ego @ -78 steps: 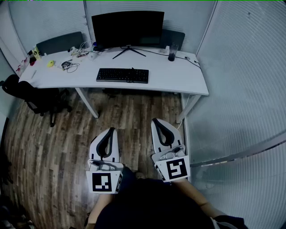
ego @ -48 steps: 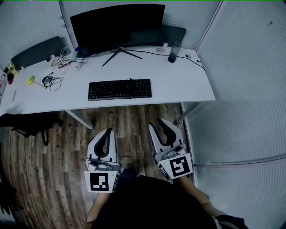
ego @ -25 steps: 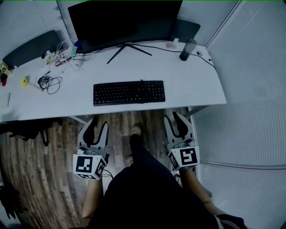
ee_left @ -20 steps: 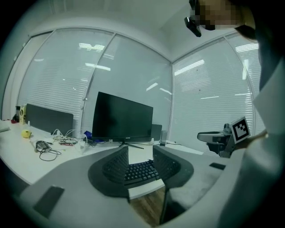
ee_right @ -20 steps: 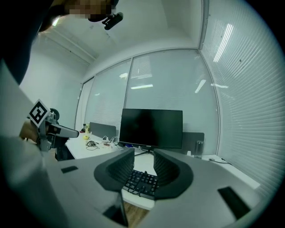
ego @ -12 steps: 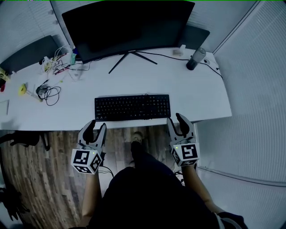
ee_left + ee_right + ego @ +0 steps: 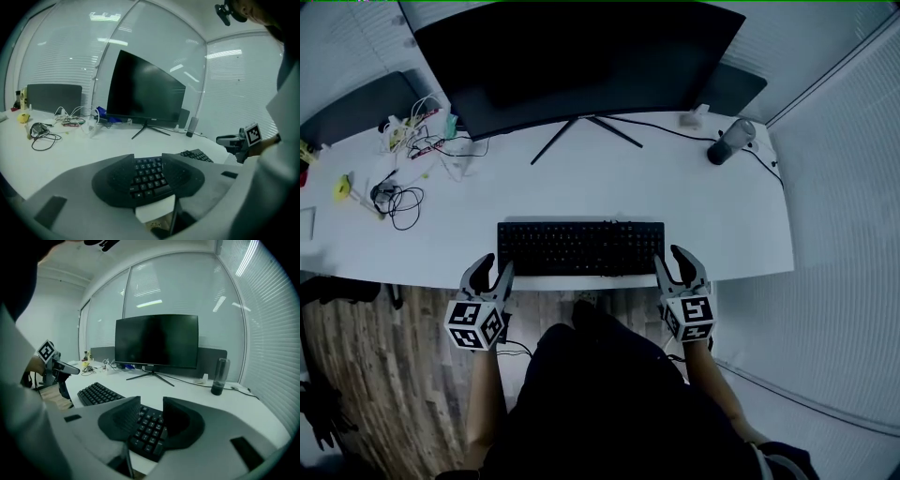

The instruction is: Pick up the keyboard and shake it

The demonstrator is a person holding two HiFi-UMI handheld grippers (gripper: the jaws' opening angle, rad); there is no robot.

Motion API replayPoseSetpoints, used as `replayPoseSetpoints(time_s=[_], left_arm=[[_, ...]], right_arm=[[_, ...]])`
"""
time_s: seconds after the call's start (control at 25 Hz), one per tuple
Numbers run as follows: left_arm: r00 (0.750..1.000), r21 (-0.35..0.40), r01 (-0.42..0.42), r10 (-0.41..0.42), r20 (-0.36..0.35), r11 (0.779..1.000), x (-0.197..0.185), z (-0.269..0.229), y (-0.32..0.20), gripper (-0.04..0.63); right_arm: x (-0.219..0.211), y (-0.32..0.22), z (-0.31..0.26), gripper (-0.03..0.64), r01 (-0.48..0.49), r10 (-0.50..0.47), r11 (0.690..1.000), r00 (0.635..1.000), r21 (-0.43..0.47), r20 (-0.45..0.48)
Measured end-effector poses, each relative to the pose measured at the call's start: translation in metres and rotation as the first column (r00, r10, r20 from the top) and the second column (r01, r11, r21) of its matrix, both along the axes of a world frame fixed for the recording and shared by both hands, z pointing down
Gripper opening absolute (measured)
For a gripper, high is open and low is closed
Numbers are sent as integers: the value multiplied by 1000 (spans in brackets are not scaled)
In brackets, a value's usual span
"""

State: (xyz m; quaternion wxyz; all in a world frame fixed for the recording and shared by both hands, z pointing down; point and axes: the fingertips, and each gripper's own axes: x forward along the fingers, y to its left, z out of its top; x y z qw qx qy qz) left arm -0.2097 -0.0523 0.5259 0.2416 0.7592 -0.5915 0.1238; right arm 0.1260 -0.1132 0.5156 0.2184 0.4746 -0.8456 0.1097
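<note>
Since the earlier frame, we advanced the left tongs (image 7: 492,266) and right tongs (image 7: 669,259) from above the floor (image 7: 366,375) to the desk (image 7: 581,187) edge. Both stood released, jaws just widened. The keyboard (image 7: 580,247) lay flat directly ahead, one end visible between each pair, ungripped.

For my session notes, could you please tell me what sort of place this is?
Most likely a small office room: a white desk carries a black keyboard and a large dark monitor, with slatted blinds on the walls around it.
</note>
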Motion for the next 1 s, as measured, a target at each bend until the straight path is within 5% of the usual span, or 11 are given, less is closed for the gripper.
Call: replayPoseSetpoints(time_s=[0.52,1.0], left_arm=[[994,-216,-21,-4,-111,976,-24,71,-22,214],[971,-372,-155,72,-229,915,-34,106,-28,273]], right_arm=[[20,-29,69,192,20,-19,975,1000,-220,4],[17,-28,111,240,29,31,871,993,-491,114]])
